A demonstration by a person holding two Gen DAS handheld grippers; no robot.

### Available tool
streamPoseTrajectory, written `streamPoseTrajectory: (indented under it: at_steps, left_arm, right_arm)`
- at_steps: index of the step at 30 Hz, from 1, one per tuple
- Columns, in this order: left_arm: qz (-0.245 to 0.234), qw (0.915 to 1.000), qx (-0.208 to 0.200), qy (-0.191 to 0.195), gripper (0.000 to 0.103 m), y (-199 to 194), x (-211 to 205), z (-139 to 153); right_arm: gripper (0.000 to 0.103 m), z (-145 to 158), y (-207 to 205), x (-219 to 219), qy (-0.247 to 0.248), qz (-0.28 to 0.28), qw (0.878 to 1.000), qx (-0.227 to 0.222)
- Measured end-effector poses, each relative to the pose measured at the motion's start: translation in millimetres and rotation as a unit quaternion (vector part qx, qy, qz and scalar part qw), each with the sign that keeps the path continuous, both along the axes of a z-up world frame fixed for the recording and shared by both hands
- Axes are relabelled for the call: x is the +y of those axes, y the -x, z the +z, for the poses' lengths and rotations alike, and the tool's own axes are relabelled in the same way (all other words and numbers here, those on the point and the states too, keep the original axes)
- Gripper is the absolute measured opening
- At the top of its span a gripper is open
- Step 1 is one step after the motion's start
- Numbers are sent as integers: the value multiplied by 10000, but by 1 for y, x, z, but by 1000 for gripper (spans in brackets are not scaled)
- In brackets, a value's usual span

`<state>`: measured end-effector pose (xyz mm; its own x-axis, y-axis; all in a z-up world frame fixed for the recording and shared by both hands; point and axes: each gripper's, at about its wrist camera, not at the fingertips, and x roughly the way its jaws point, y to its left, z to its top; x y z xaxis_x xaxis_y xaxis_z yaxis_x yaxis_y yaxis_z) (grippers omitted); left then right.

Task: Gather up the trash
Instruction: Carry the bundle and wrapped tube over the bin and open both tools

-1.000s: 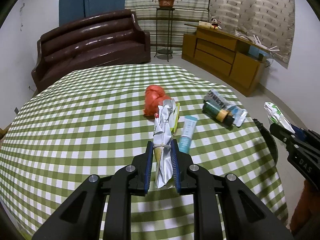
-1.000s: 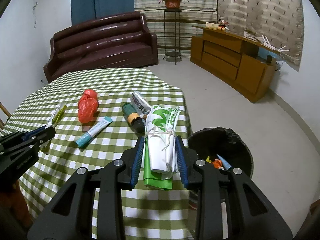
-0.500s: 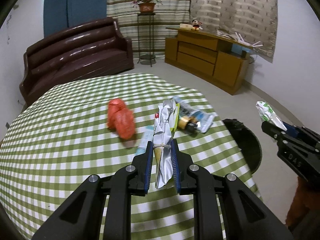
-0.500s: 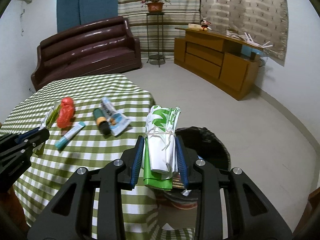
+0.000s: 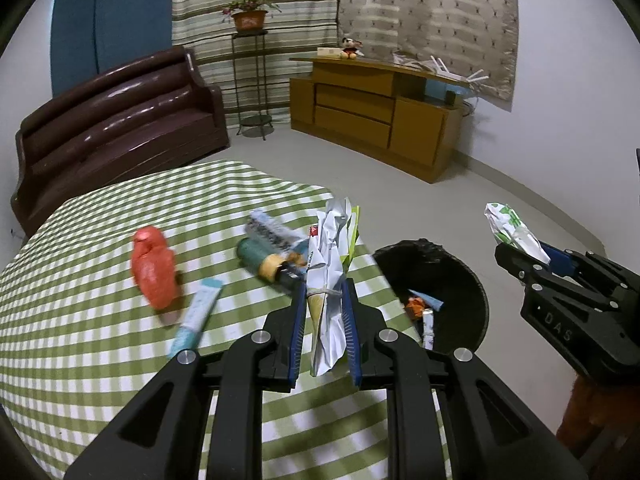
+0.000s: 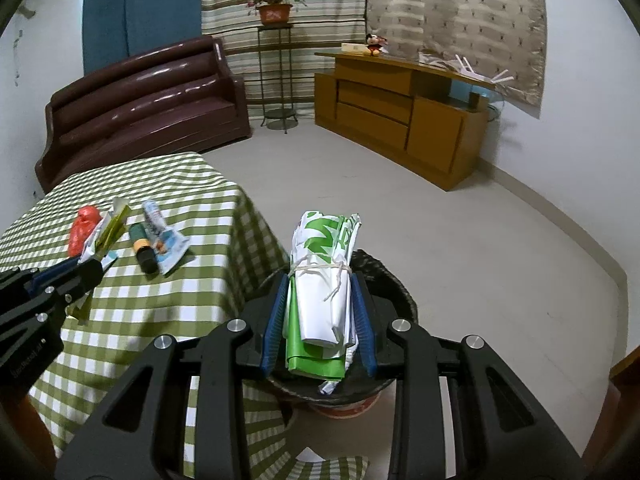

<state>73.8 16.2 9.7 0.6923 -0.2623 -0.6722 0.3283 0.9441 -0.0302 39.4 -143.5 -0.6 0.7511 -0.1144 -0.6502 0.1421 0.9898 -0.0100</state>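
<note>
Right wrist view: green-and-white bundle (image 6: pixel 324 280) clamped in right gripper (image 6: pixel 320 316), above black bin (image 6: pixel 396 284) | crumpled wrapper (image 5: pixel 326 276) pinched in left gripper (image 5: pixel 325 320), over checked table (image 5: pixel 80 320) edge beside bin | step: carrying trash to bin | next: centre over opening, release | left behind: red bag (image 5: pixel 154 276), tube (image 5: pixel 196 314), bottle (image 5: pixel 264 264)

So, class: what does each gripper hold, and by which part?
The left gripper clamps a crumpled silver wrapper bundle at its tied lower half. The right gripper clamps a green-and-white bag roll just below its string tie.
</note>
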Motion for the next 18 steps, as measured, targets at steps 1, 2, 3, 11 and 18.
streamPoseTrajectory:
  at_steps: [1,2,3,11,18]
  left_arm:
    - [-25,10000,6,0,19,-2,-3,-1]
    - [-63,10000,12,-1,19,-4,-9,-2]
    - [-88,10000,15,-11,19,-6,-12,-3]
    - [-266,9996,111,-65,19,-18,-41,-16]
    - [-368,9990,129,-196,19,-34,-71,-24]
  right_arm:
    - [31,-1,-1,-2,-4,-22,10000,7]
    - [31,-2,-2,-4,-10,-47,10000,17]
    - [31,-3,-3,-6,-13,-75,10000,24]
    - [31,-9,-10,-21,17,-229,9997,22]
    - [31,-18,-21,-34,-112,-349,9993,56]
